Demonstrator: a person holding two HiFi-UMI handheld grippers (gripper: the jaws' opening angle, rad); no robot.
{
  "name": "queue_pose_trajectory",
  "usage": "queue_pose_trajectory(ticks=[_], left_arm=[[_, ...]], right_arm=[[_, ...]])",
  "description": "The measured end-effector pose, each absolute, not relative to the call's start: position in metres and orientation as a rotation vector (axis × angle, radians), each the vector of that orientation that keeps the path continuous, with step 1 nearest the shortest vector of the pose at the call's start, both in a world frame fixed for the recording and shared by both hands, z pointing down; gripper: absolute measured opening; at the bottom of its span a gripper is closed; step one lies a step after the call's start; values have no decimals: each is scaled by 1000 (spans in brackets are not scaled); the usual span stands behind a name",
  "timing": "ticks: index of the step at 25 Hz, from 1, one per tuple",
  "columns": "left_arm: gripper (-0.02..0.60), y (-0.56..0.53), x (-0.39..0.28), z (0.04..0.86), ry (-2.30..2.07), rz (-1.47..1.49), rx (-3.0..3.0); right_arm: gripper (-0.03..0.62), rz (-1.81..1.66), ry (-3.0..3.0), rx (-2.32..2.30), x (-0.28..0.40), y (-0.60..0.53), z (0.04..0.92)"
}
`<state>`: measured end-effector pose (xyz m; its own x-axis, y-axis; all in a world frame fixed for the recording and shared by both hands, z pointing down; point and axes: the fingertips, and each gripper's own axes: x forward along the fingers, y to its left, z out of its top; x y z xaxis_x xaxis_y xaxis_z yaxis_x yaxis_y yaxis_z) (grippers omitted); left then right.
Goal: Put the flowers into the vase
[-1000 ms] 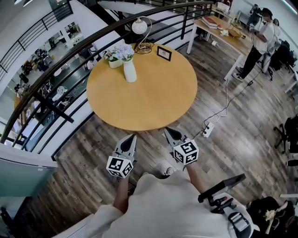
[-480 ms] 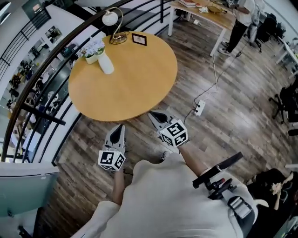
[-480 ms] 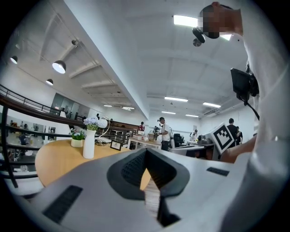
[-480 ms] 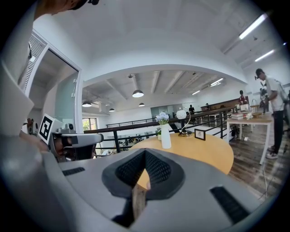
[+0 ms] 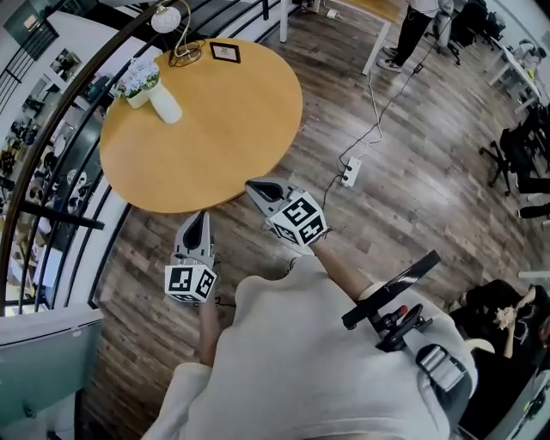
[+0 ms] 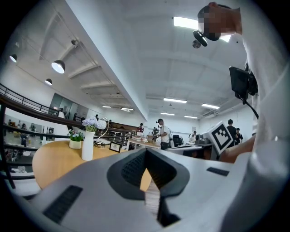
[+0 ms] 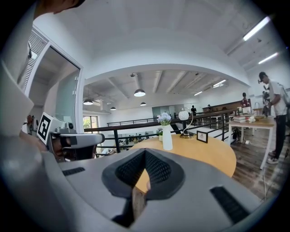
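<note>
A white vase holding pale blue flowers stands at the far left side of the round wooden table. The left gripper view shows the vase and the flowers too; the right gripper view shows the vase well ahead. My left gripper hangs just off the table's near edge, its jaws together and empty. My right gripper is also shut and empty at that near edge. Both point level toward the table.
A small potted plant, a globe lamp and a picture frame share the table's far side. A black railing runs along the left. A power strip with a cable lies on the wood floor. People stand at a desk at the back right.
The head view has swung, so the table and vase now sit further up and left. Both grippers stay shut and empty in front of the person, off the table's near edge.
</note>
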<state>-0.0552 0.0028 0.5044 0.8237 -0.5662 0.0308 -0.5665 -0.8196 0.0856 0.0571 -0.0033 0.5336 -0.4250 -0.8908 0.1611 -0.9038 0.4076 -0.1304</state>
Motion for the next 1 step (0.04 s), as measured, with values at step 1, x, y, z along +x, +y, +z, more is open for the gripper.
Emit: queue_pose_trajectory(ticks=[1], left_arm=[[8, -2, -58, 501, -913, -2, 2916]], right_arm=[[8, 292, -2586, 1641, 54, -9, 530]])
